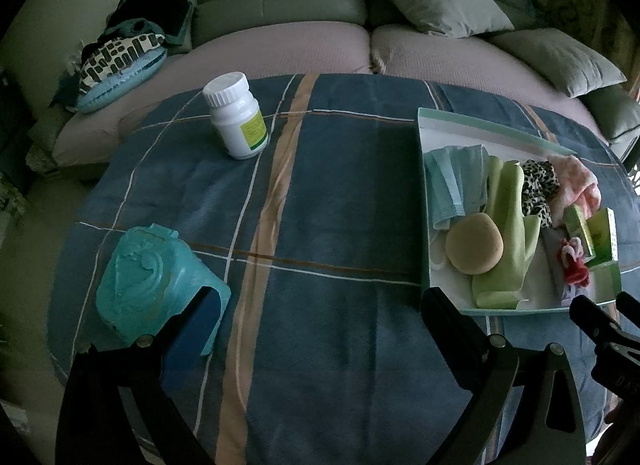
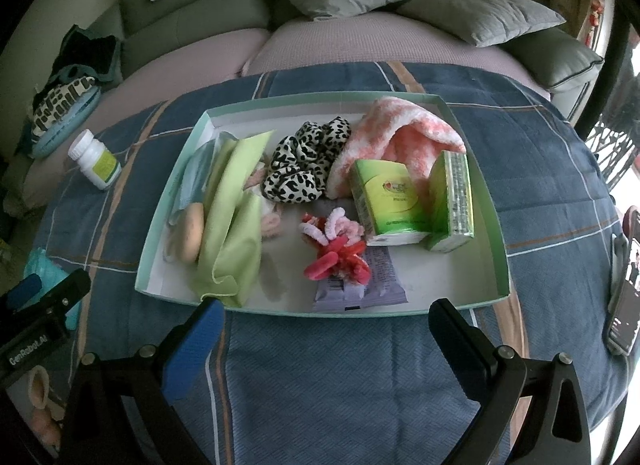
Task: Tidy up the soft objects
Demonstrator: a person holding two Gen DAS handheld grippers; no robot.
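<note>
A plaid-covered table [image 1: 328, 193] carries a shallow tray [image 2: 496, 201] at its right edge, filled with soft items: pink sock [image 2: 400, 133], green cloth [image 2: 232, 201], leopard scrunchie [image 2: 304, 161]. A teal pack [image 1: 148, 285] lies outside it at the near left corner, touching the left tongs [image 1: 320, 305], the nearer pair. The right tongs [image 2: 328, 321] face the tray. Both pairs gape, empty.

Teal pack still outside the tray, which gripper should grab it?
Left. The left gripper is open with one finger already beside the teal pack; the right gripper, also open, faces the tray.
</note>
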